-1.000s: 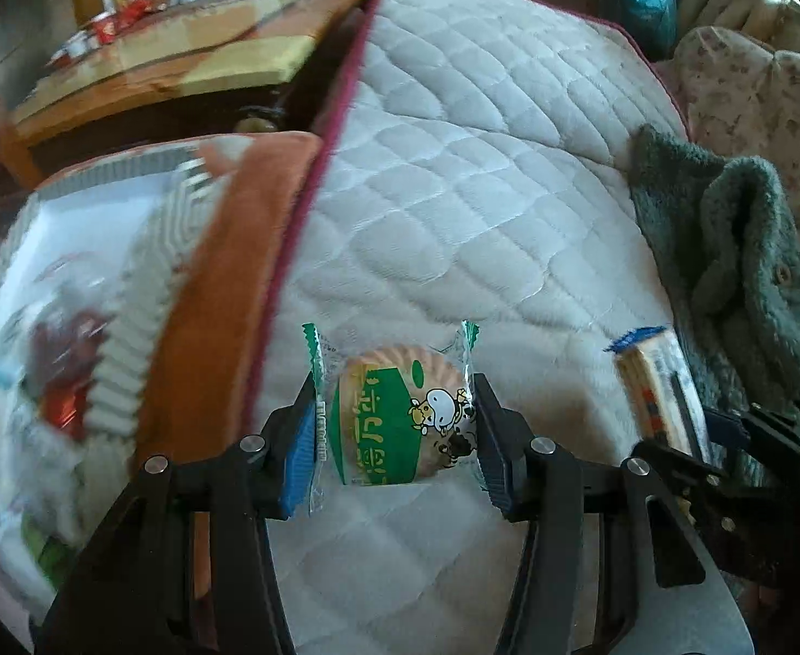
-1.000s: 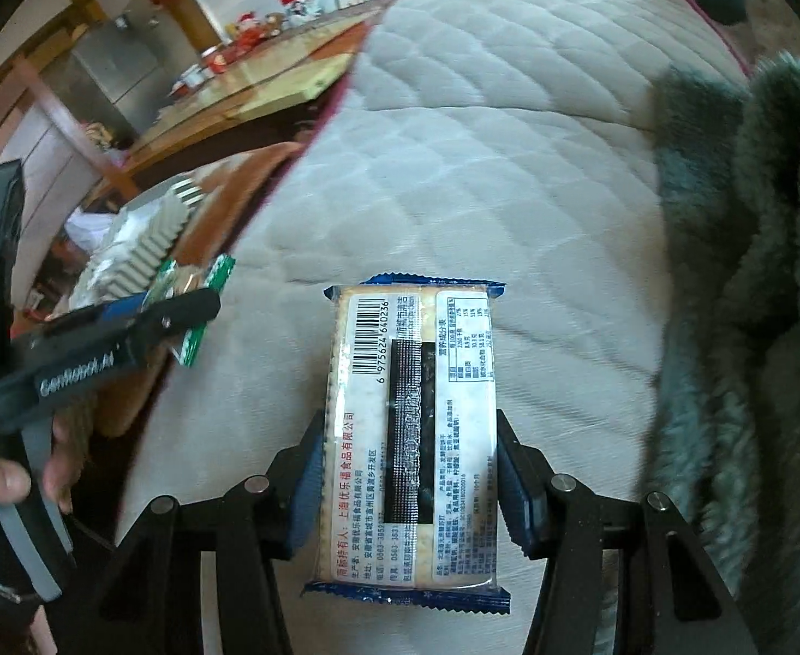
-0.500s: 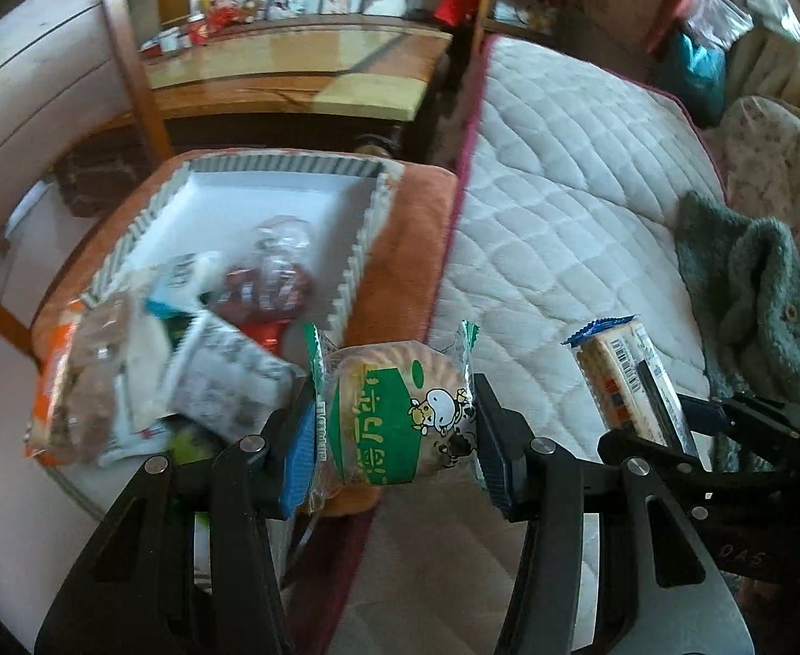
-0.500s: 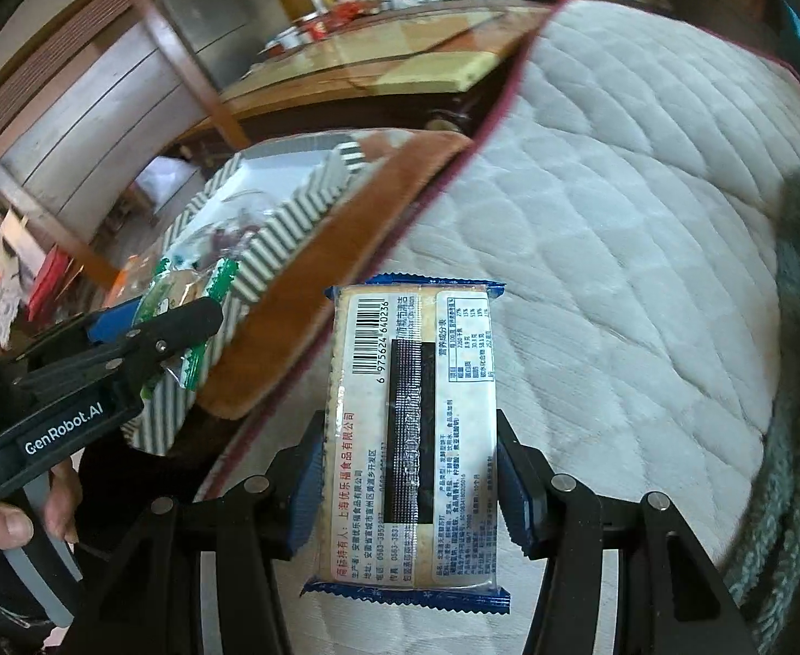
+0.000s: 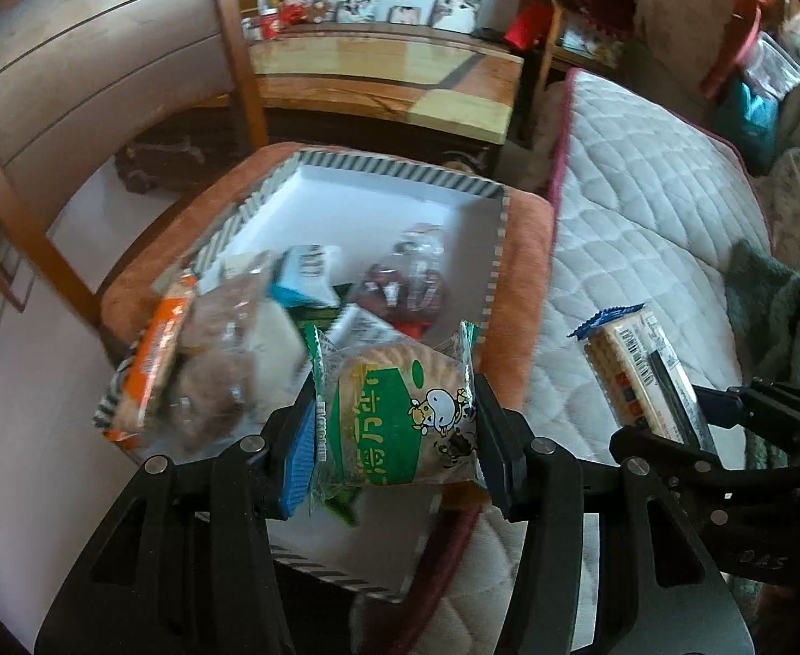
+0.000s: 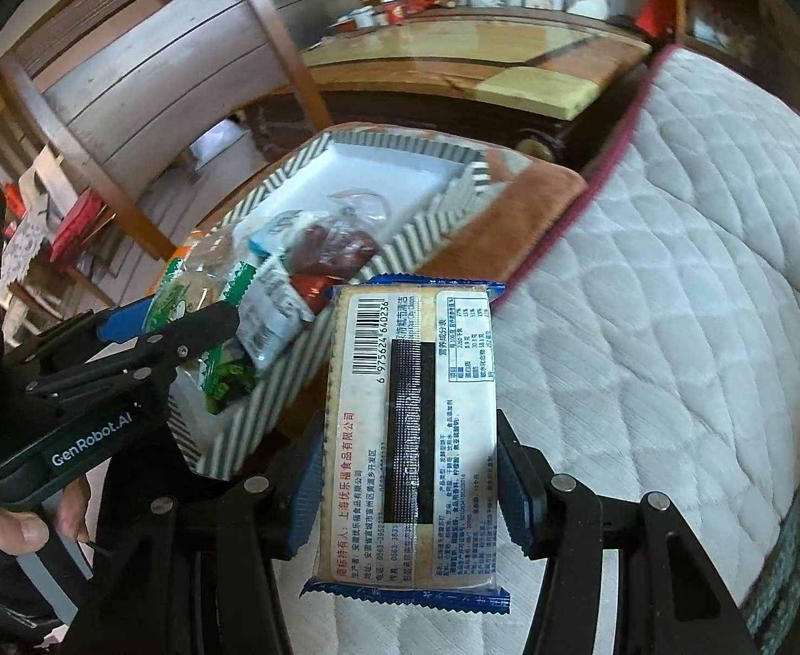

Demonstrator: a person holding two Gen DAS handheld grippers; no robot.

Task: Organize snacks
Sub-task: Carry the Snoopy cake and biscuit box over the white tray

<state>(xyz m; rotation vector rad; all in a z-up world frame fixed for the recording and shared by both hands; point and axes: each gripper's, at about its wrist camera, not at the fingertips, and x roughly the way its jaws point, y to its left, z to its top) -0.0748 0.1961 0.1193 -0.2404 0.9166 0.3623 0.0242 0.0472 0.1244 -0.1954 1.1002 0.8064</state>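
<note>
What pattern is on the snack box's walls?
Dark green and white stripes on the box walls; clearest in the right wrist view.

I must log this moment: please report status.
Left gripper shut on green cracker pack, above striped box. Right gripper shut on biscuit pack. Nothing blocking.
</note>
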